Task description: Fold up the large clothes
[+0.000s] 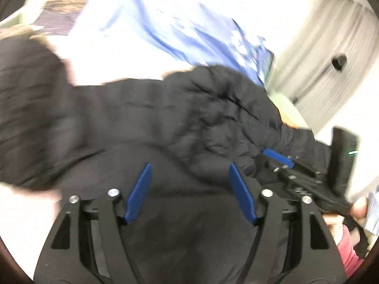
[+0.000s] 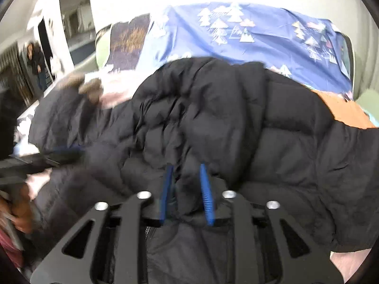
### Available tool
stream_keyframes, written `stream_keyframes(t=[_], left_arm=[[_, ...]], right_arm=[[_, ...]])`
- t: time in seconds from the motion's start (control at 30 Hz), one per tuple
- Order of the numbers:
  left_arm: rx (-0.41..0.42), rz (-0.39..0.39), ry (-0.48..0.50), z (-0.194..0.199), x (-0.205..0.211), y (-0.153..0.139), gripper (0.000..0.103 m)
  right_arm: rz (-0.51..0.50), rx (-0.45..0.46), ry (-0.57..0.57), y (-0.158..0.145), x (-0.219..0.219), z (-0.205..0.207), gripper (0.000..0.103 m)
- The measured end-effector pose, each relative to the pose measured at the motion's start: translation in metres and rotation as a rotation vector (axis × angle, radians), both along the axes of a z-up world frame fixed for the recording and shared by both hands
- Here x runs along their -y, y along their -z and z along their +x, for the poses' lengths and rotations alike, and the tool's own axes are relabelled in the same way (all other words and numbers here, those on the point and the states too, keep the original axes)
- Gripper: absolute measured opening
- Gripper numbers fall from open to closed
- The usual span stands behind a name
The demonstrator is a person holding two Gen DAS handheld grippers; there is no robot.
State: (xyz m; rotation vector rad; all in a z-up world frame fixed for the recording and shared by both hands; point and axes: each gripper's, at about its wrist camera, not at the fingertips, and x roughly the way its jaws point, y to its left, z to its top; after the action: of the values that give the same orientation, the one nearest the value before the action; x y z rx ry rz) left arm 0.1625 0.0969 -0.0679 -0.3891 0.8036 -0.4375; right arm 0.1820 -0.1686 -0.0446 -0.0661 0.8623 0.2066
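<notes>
A black puffer jacket [image 1: 165, 118] [image 2: 236, 123] lies spread over a bed. Its fur-trimmed hood [image 2: 88, 86] is at the left of the right wrist view. My left gripper [image 1: 190, 189] hovers over the jacket's near part, open wide, with nothing pinched between its blue fingers [image 1: 139, 194]. My right gripper [image 2: 187, 189] is down on the jacket with its jaws a little apart; a puffy ridge of fabric stands loosely between the blue fingers [image 2: 206, 194]. The left wrist view shows the right gripper [image 1: 278, 157] at the jacket's right side. The blurred left gripper [image 2: 47, 156] sits at the left edge.
A blue sheet with a white triangle pattern [image 2: 236, 33] [image 1: 189, 30] covers the bed behind the jacket. An orange cloth [image 2: 343, 111] shows at the right. A person's hand [image 1: 357, 208] and red sleeve [image 1: 348, 248] hold the right gripper. Another person [image 2: 35, 64] stands far back left. Pale curtains [image 1: 331, 54] hang at right.
</notes>
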Motion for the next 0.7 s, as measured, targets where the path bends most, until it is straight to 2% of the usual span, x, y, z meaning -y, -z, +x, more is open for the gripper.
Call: stream_keyframes(t=[0.1,0.23,0.3,0.37,0.4,0.47,0.53,0.6,0.7], left_arm=[[0.003,-0.026,-0.162,-0.035,-0.070,-0.003,0.073],[-0.061,-0.118,-0.438,-0.073,-0.187,0.015,0.077],[-0.087,-0.227,-0.539,-0.085,-0.235,0.030,0.077],[-0.100,-0.347,-0.632,-0.093,-0.276,0.046,0.077],[-0.106,-0.416,-0.673,-0.094,-0.296,0.057,0.077],[-0.121,-0.495,-0.744,-0.094,-0.321,0.071,0.079],[-0.116,-0.604,-0.762,-0.088,-0.340,0.085,0.080],[-0.112,-0.700,-0.801,-0.083,-0.354,0.096,0.080],[-0.114,-0.770,-0.797,-0.067,-0.368,0.106,0.083]], right_arm=[[-0.075,-0.050,0.035,0.021,-0.007,0.000,0.034],[-0.060,0.020,0.019,0.007,-0.015,-0.018,0.034],[-0.086,0.061,0.011,-0.001,-0.023,-0.027,0.039],[-0.136,0.083,0.013,-0.004,-0.035,-0.029,0.053],[-0.158,0.080,0.024,-0.002,-0.038,-0.025,0.055],[-0.200,0.062,0.055,0.012,-0.041,-0.015,0.056],[-0.237,0.011,0.108,0.034,-0.037,-0.004,0.056],[-0.193,-0.037,0.135,0.051,-0.028,0.001,0.056],[-0.130,-0.041,0.156,0.059,-0.018,0.002,0.061]])
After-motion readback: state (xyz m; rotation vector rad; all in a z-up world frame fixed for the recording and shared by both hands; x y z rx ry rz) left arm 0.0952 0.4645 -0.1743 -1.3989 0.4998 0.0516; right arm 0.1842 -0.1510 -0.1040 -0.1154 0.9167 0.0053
